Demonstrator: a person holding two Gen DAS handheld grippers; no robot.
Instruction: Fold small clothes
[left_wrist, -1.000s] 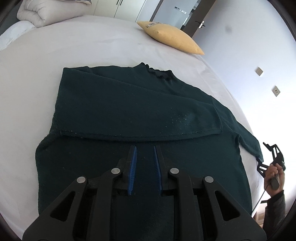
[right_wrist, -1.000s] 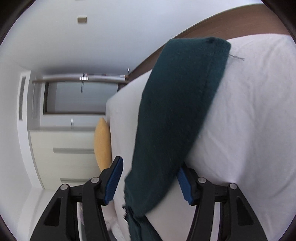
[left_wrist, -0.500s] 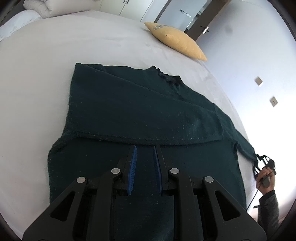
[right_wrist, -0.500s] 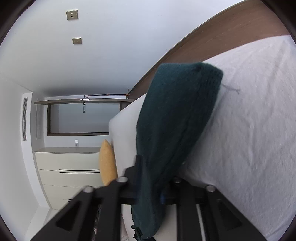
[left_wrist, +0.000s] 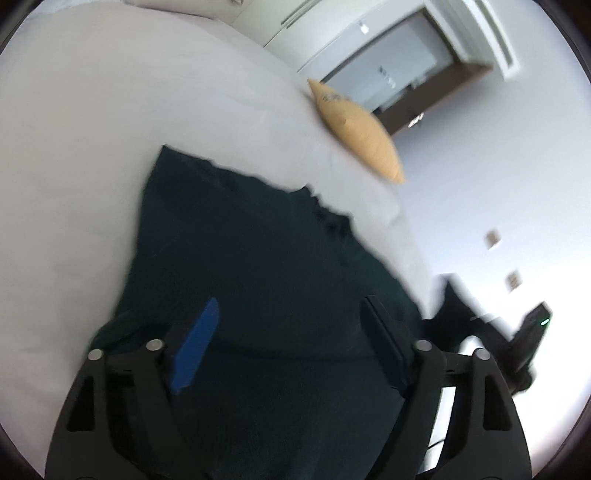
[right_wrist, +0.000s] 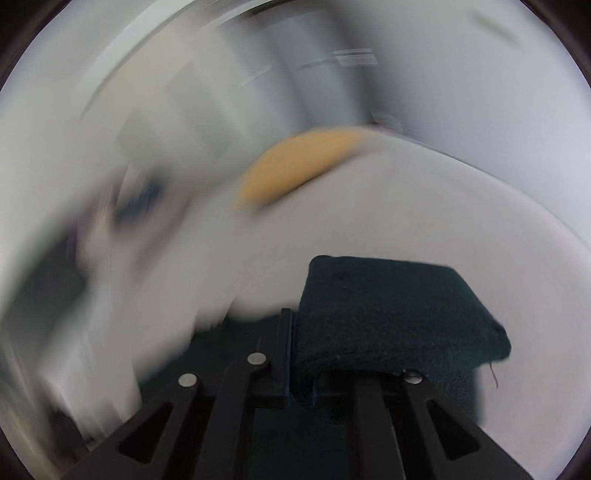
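Note:
A dark green knit sweater lies spread on the white bed. My left gripper is open, its blue-padded fingers wide apart just over the sweater's near part. My right gripper is shut on the sweater's sleeve end, which drapes over its fingers; it shows dimly at the right in the left wrist view. Both views are blurred by motion.
A yellow pillow lies at the bed's far right edge, also in the right wrist view. A white wall with two switch plates is on the right. Doors and cabinets stand behind the bed.
My left gripper has opened from shut and swung right. My right gripper, open a second ago, closed on the sleeve and has swung round with it, lifting it off the bed's edge.

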